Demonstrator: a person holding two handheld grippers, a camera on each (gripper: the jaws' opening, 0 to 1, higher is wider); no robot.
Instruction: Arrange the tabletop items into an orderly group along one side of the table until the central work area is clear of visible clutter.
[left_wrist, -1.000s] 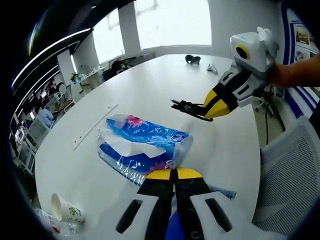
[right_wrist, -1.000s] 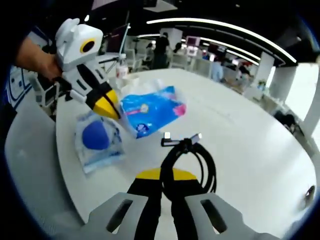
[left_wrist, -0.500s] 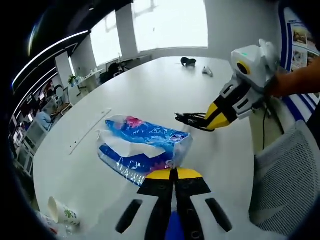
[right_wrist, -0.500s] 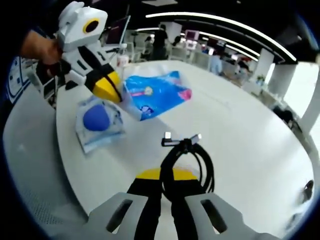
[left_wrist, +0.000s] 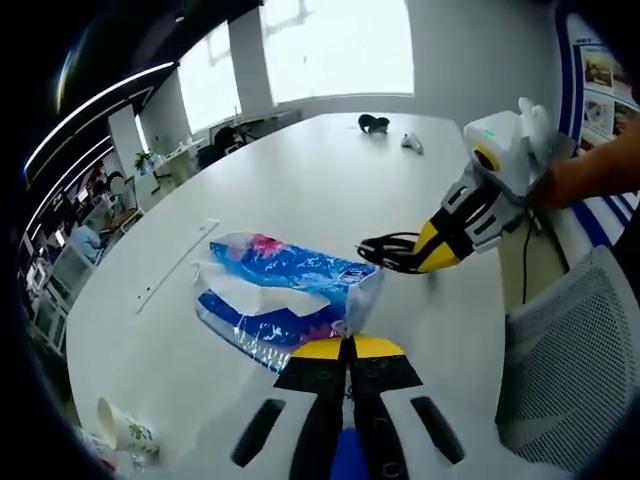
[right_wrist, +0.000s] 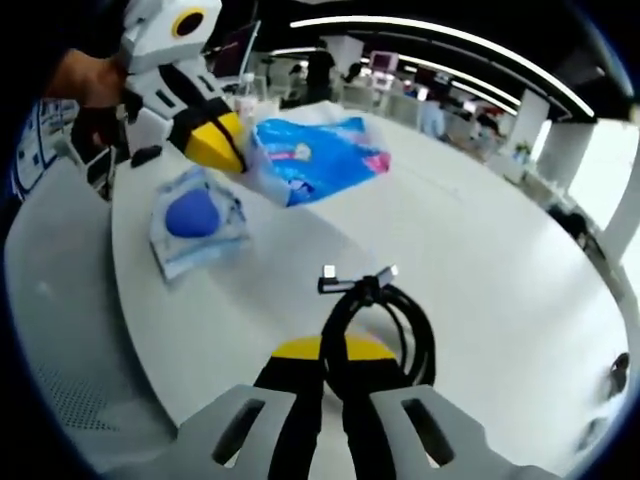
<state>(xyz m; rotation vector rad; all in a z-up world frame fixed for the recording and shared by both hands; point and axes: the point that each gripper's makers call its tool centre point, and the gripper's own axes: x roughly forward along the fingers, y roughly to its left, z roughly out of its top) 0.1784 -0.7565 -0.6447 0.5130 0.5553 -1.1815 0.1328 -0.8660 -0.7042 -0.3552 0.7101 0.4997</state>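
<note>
My left gripper (left_wrist: 350, 346) is shut on the plastic edge of a blue and white tissue pack (left_wrist: 285, 290). In the right gripper view the left gripper (right_wrist: 228, 152) holds that pack (right_wrist: 318, 158) raised off the white table (right_wrist: 480, 260). My right gripper (right_wrist: 348, 350) is shut on a black coiled cable (right_wrist: 378, 318) with its two plugs pointing away. In the left gripper view the right gripper (left_wrist: 428, 258) comes in from the right, with the cable (left_wrist: 388, 252) close to the pack's right end. A blue ball in a clear bag (right_wrist: 195, 215) lies near the table's edge.
A paper cup (left_wrist: 127, 430) lies on its side at the near left. A thin strip (left_wrist: 180, 265) lies left of the pack. A black item (left_wrist: 375, 122) and a small white item (left_wrist: 411, 143) sit at the far end. A mesh chair (left_wrist: 570, 340) stands beside the table.
In the left gripper view the right gripper has come down and nearer with the cable, close to the pack. In the right gripper view the left gripper and the pack stand higher.
</note>
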